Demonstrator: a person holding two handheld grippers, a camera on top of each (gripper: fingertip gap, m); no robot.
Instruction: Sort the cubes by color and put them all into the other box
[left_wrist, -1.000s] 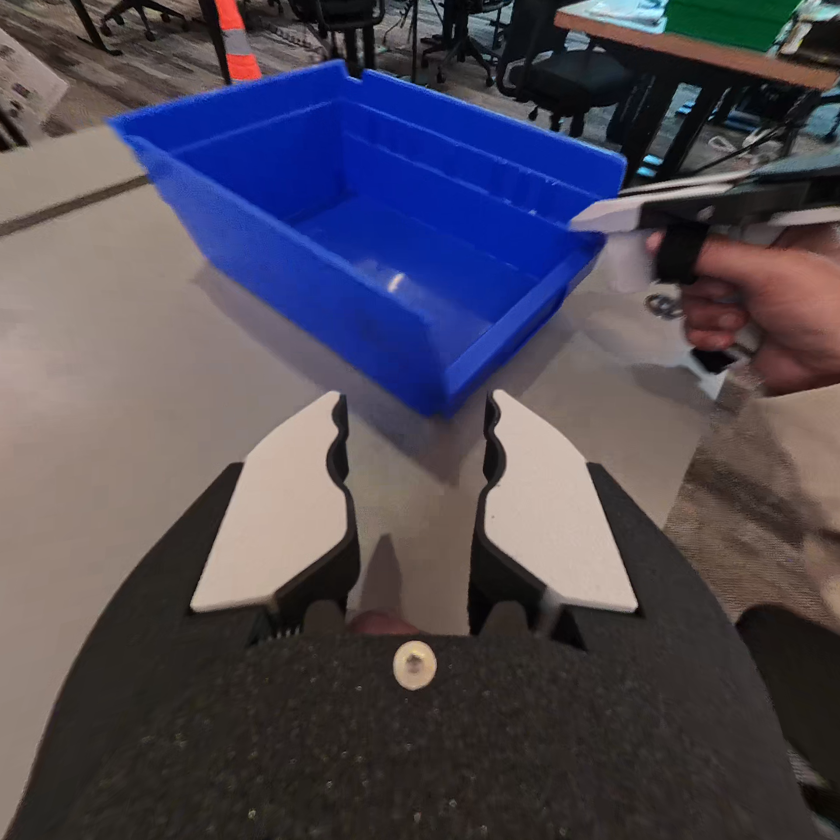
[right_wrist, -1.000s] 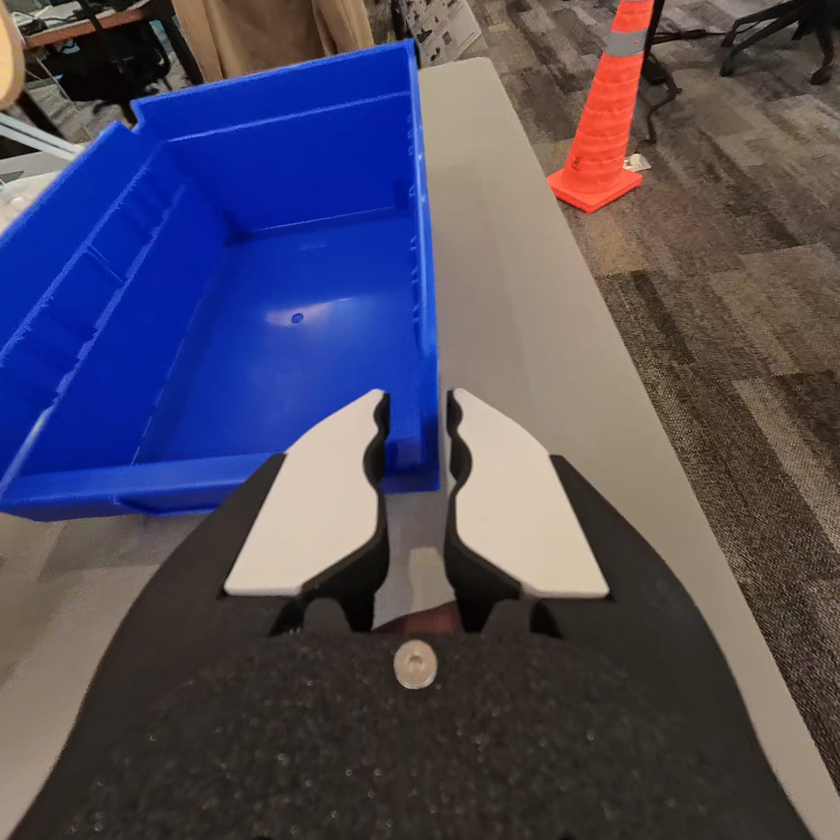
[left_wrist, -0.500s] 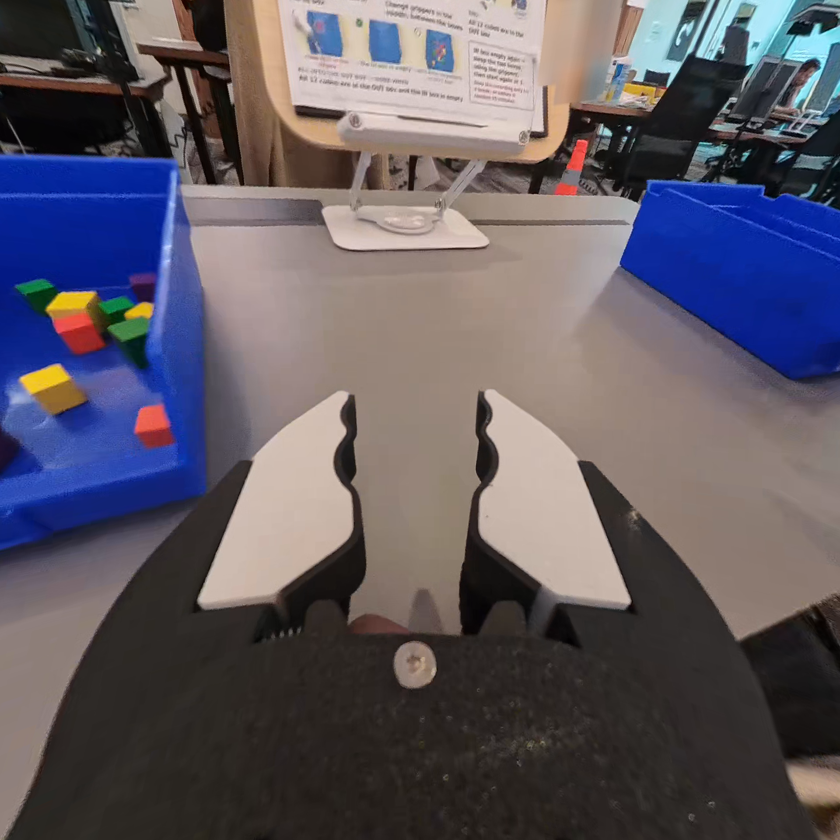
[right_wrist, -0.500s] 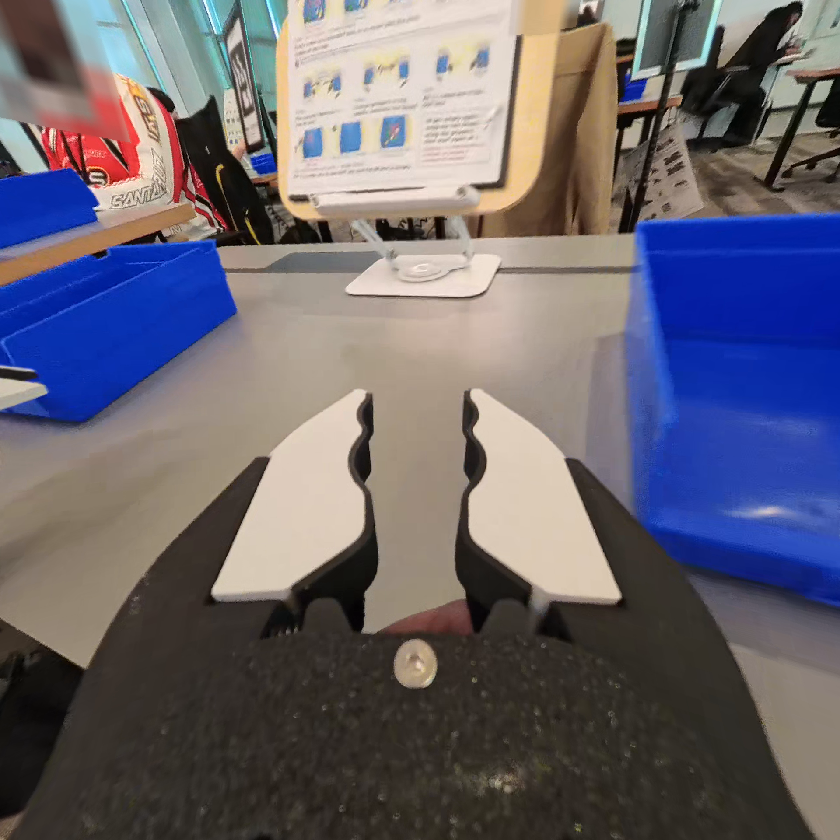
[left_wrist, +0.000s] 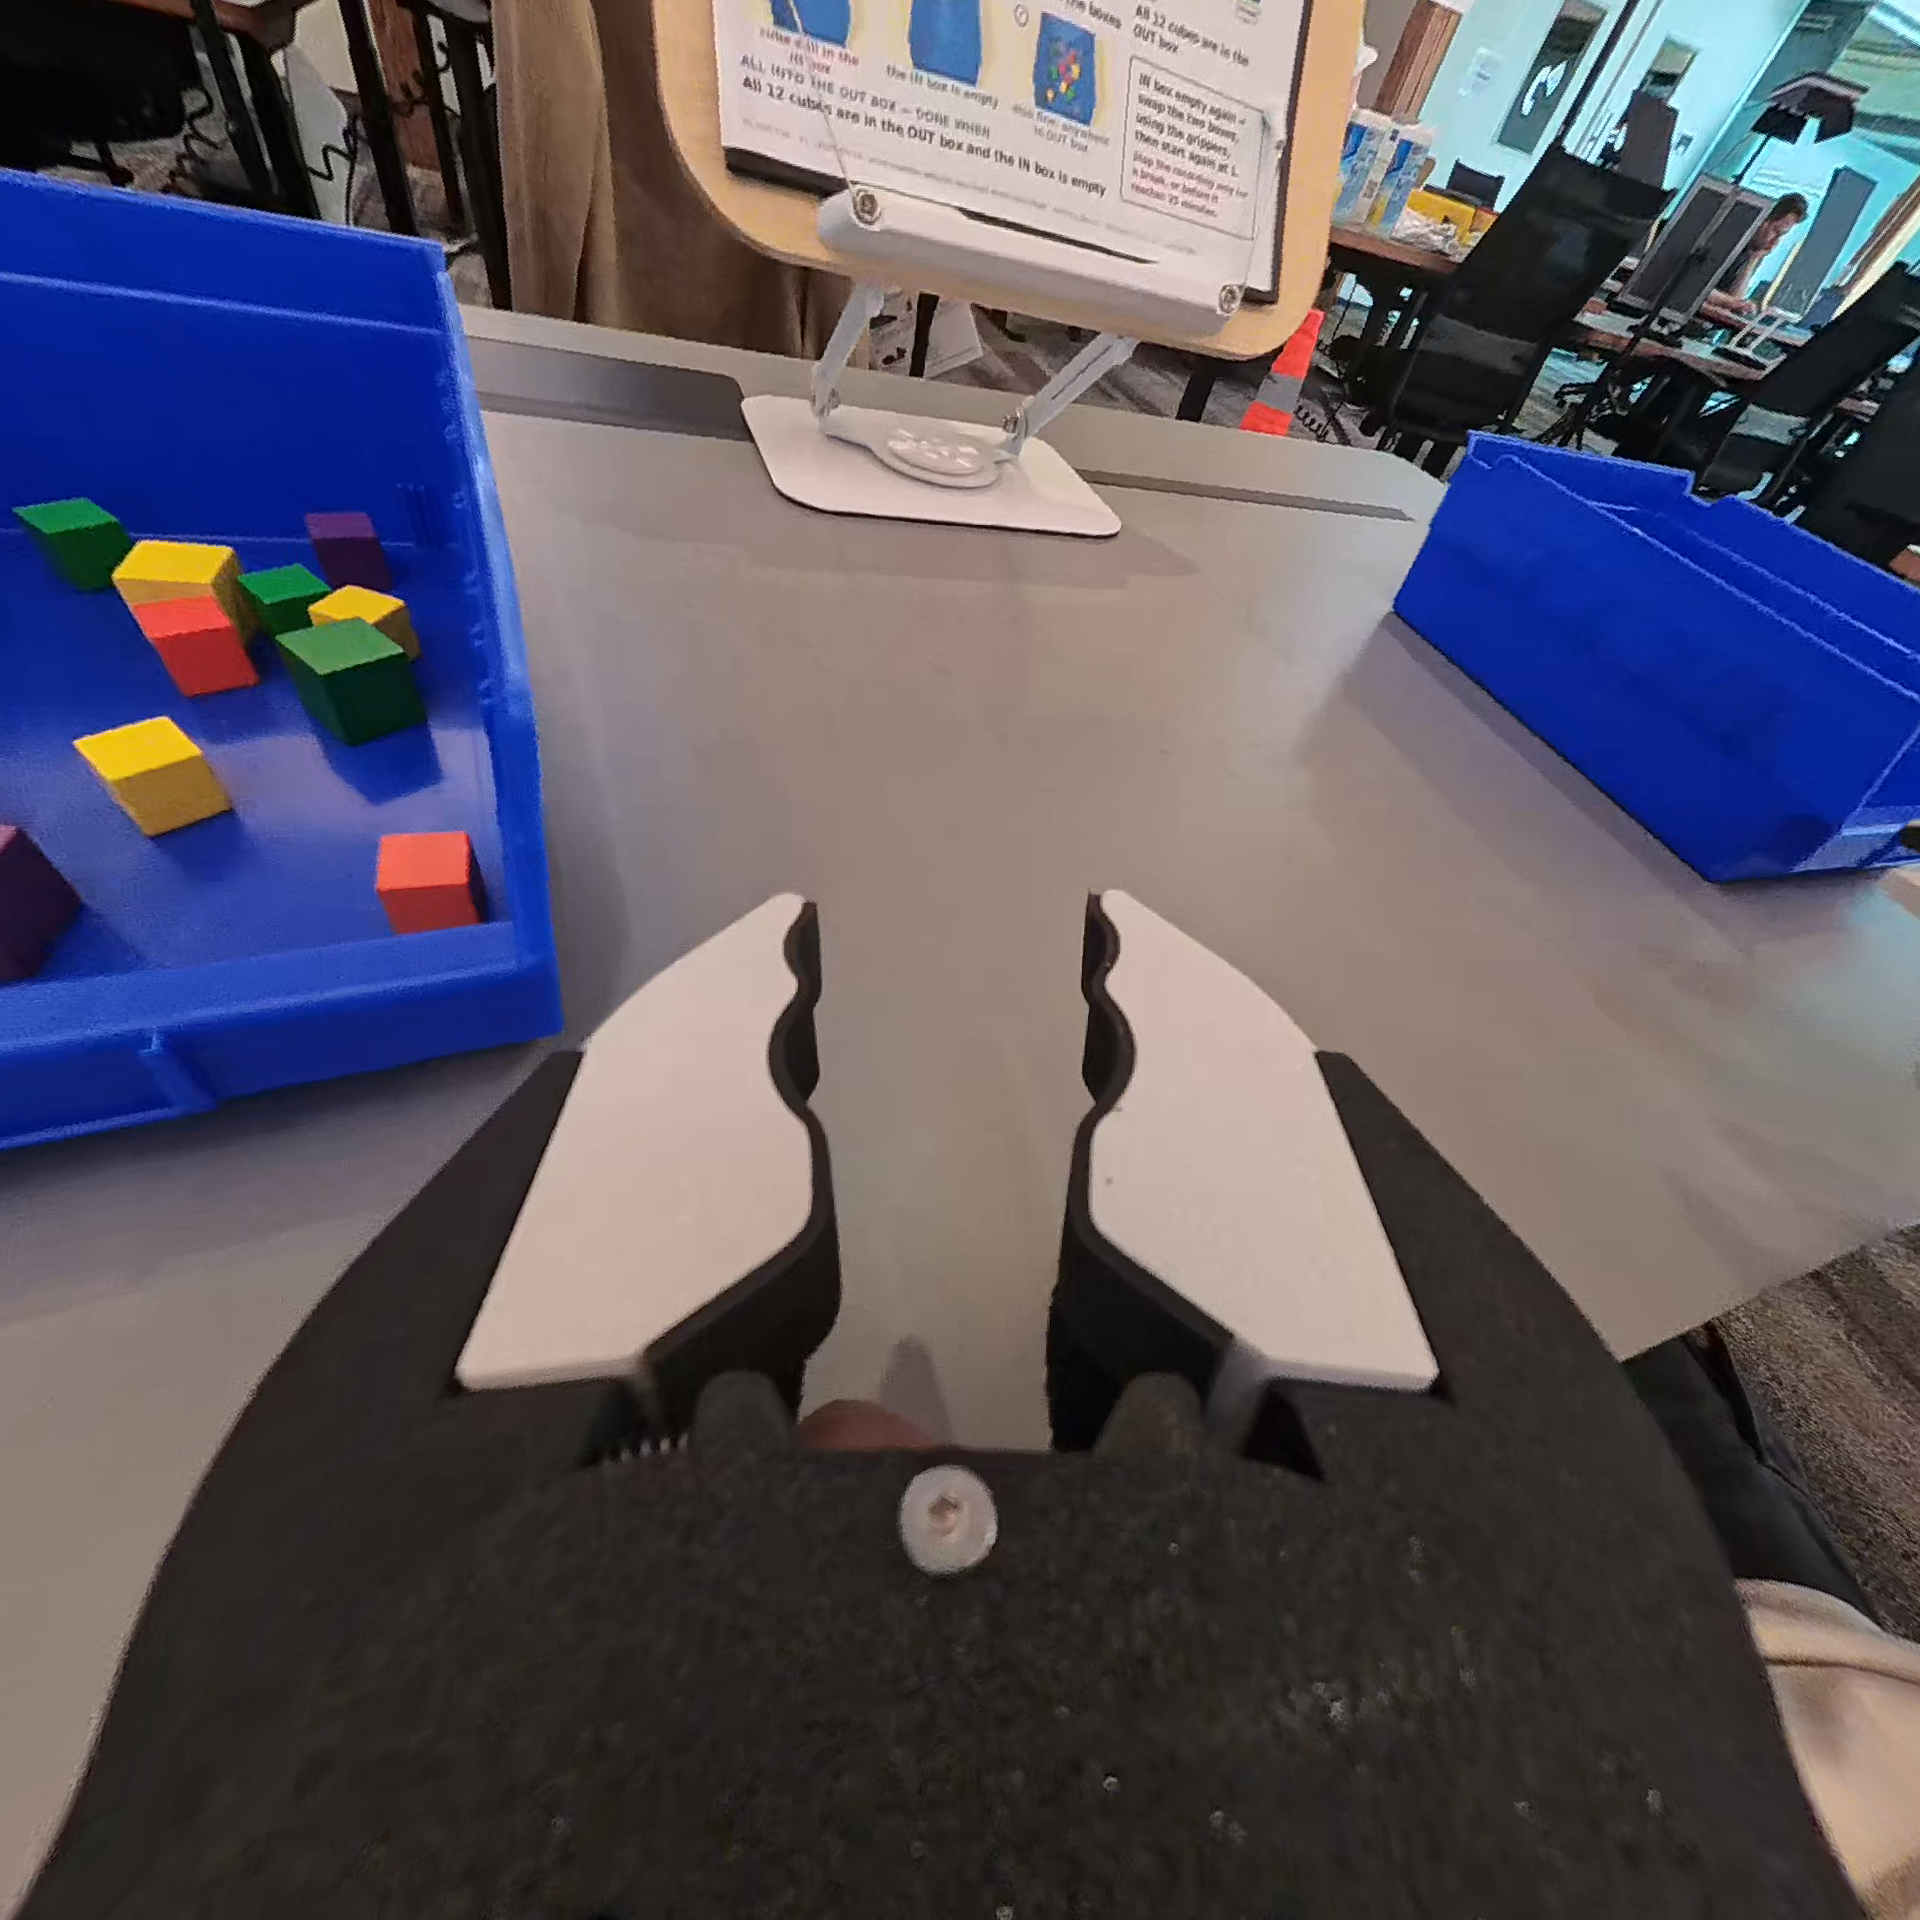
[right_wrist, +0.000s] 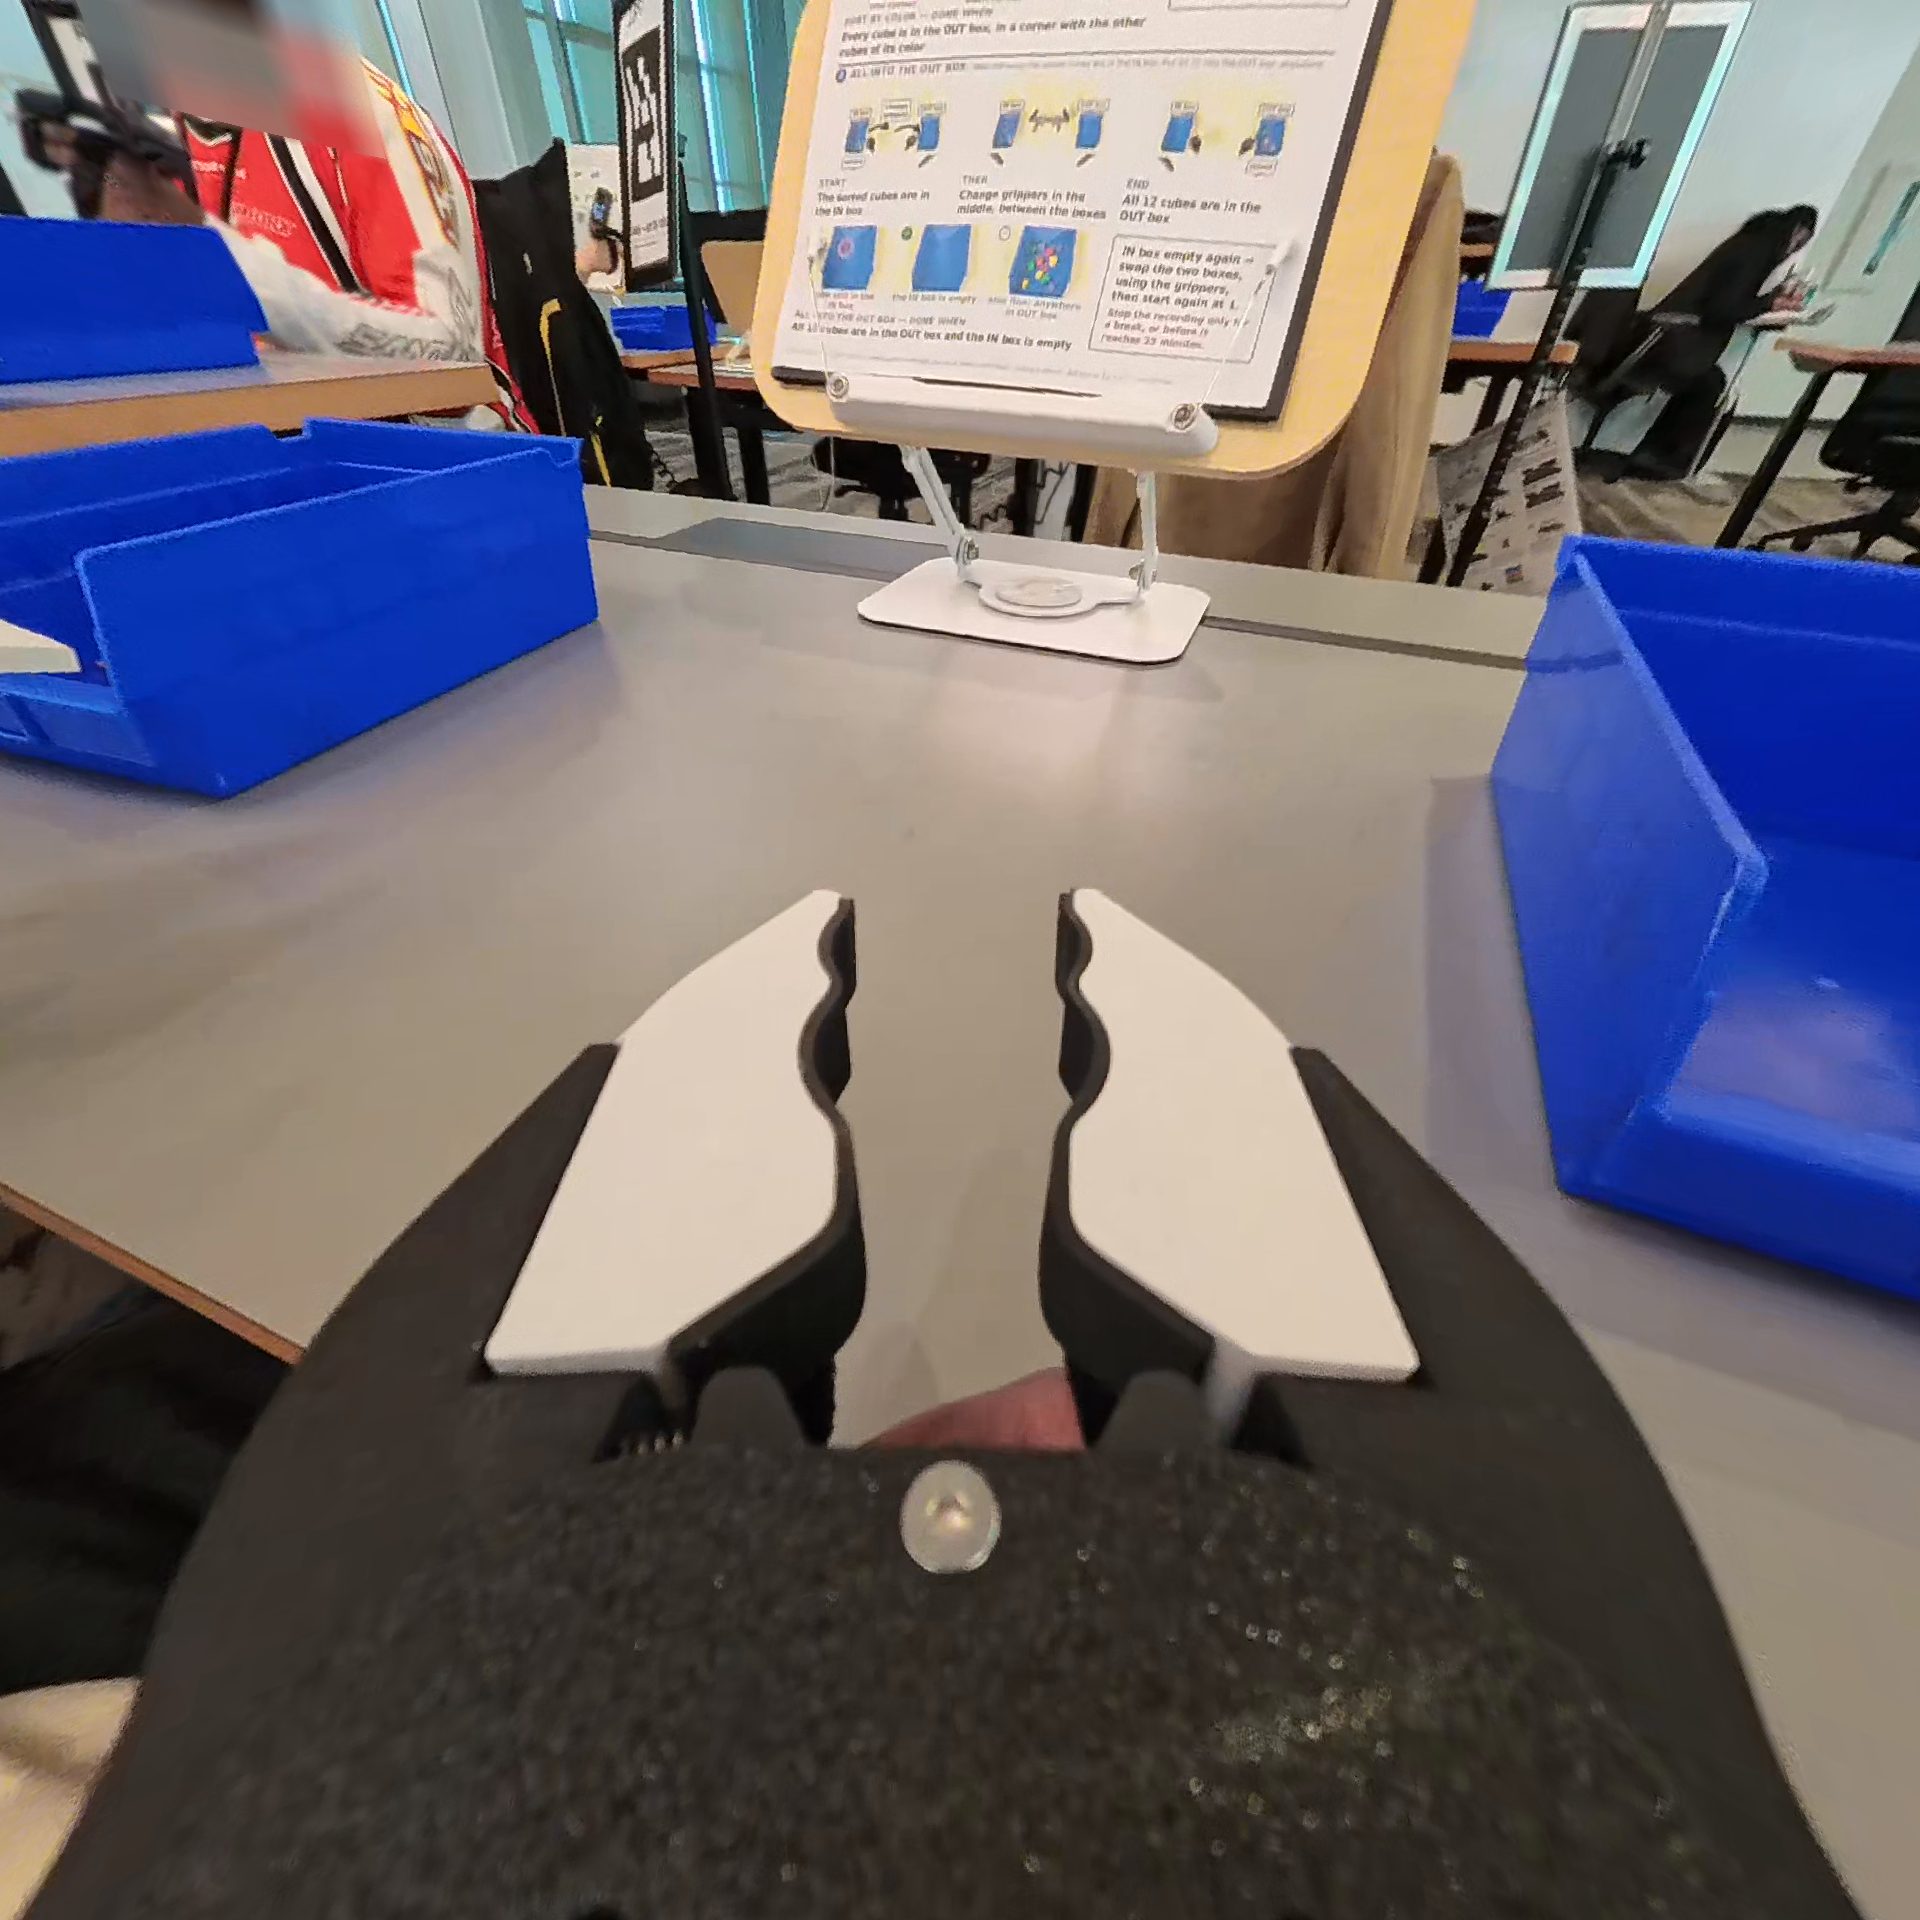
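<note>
A blue box (left_wrist: 499, 727) at the table's left holds several loose cubes: a red cube (left_wrist: 428, 878) in the near right corner, a yellow cube (left_wrist: 156, 774), a green cube (left_wrist: 353, 675), a purple cube (left_wrist: 348, 545) and others. The other blue box (left_wrist: 1662, 707) stands at the right, and its visible floor is bare in the right wrist view (right_wrist: 1714, 935). My left gripper (left_wrist: 945, 914) is open and empty over the table, just right of the cube box. My right gripper (right_wrist: 956, 904) is open and empty over the table's middle, left of the bare box.
A wooden stand with an instruction sheet (left_wrist: 987, 187) rests on a white base (left_wrist: 935, 468) at the table's far edge, also in the right wrist view (right_wrist: 1060, 208). The grey table (left_wrist: 987, 727) lies between the boxes. Chairs, desks, an orange cone (left_wrist: 1283, 384) and people are behind.
Both grippers swung away from the empty blue box to face the stand across the table. The right gripper's jaws opened wider. The cube box came into the left wrist view.
</note>
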